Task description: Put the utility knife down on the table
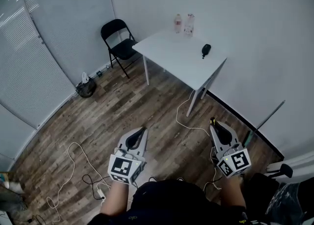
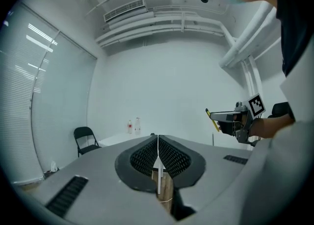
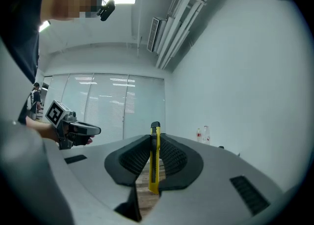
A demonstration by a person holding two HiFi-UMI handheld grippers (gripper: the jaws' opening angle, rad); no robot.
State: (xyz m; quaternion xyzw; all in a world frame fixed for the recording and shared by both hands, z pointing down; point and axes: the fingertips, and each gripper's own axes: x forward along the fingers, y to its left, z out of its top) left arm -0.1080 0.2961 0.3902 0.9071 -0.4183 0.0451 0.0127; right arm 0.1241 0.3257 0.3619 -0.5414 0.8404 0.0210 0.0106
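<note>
Bare office-type room. White table, black folding chair, blinds on glazed partition. Wood-look floor with loose cables.

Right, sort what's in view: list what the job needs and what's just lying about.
Job: utility knife, clamped in the right tongs; white table.

Lying about: folding chair, two bottles, small black object on the table, dark bag on the floor, cables.
</note>
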